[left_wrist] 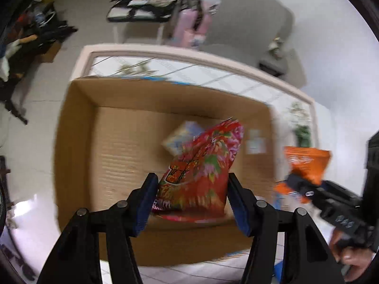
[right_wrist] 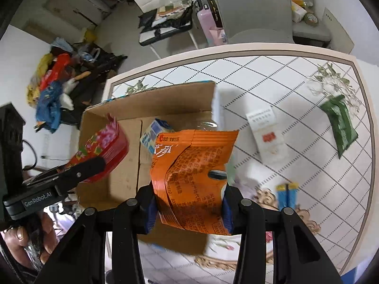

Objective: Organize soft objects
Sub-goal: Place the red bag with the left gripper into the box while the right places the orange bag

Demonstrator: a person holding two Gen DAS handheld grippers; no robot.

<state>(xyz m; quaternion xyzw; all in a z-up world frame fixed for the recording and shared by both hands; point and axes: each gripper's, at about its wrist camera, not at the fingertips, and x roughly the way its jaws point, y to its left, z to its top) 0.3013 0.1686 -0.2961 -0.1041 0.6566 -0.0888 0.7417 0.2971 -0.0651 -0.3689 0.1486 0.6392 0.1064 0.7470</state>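
Observation:
My left gripper (left_wrist: 193, 184) is shut on a red flowery packet (left_wrist: 203, 165) and holds it over the open cardboard box (left_wrist: 78, 146). A pale blue packet (left_wrist: 182, 137) lies on the box floor. My right gripper (right_wrist: 188, 201) is shut on an orange snack bag (right_wrist: 194, 172), held above the box's right side. The orange bag (left_wrist: 308, 163) and right gripper (left_wrist: 305, 184) show at the right of the left wrist view. The red packet (right_wrist: 104, 149), the blue packet (right_wrist: 154, 137) and the box (right_wrist: 123, 170) also show in the right wrist view.
On the tiled table (right_wrist: 284, 82) to the right of the box lie a white packet (right_wrist: 267, 137), a green packet (right_wrist: 341, 123) and a small blue-yellow item (right_wrist: 286, 194). A grey chair (right_wrist: 255, 11) stands behind the table. Clutter lies on the floor at the left (right_wrist: 52, 90).

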